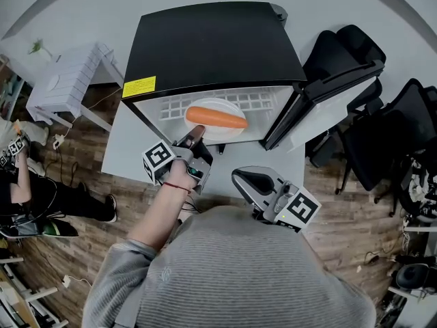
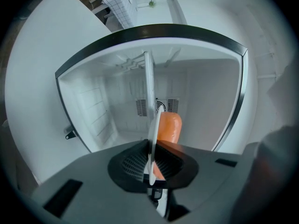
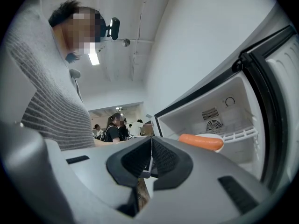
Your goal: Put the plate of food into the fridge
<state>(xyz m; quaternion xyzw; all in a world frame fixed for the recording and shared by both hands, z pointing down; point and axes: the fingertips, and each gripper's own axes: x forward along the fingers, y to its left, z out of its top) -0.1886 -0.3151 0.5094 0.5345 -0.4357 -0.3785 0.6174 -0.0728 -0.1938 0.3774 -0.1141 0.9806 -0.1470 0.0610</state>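
Note:
A white plate (image 1: 229,108) bearing a long orange piece of food (image 1: 216,117) hangs at the mouth of the open black mini fridge (image 1: 205,46), over its white wire shelf (image 1: 254,101). My left gripper (image 1: 194,141) is shut on the plate's near rim. In the left gripper view the plate (image 2: 150,106) stands edge-on between the jaws, with the orange food (image 2: 169,127) to its right and the white fridge interior behind. My right gripper (image 1: 237,177) hovers lower, in front of the fridge, shut and empty (image 3: 150,160). In its view the plate (image 3: 216,139) and food (image 3: 201,142) show at the right.
The fridge door (image 1: 328,101) stands swung open to the right. Black office chairs (image 1: 382,128) crowd the right side. A white slatted bench (image 1: 68,80) and a seated person (image 1: 20,183) are at the left. Several people (image 3: 112,129) stand far off.

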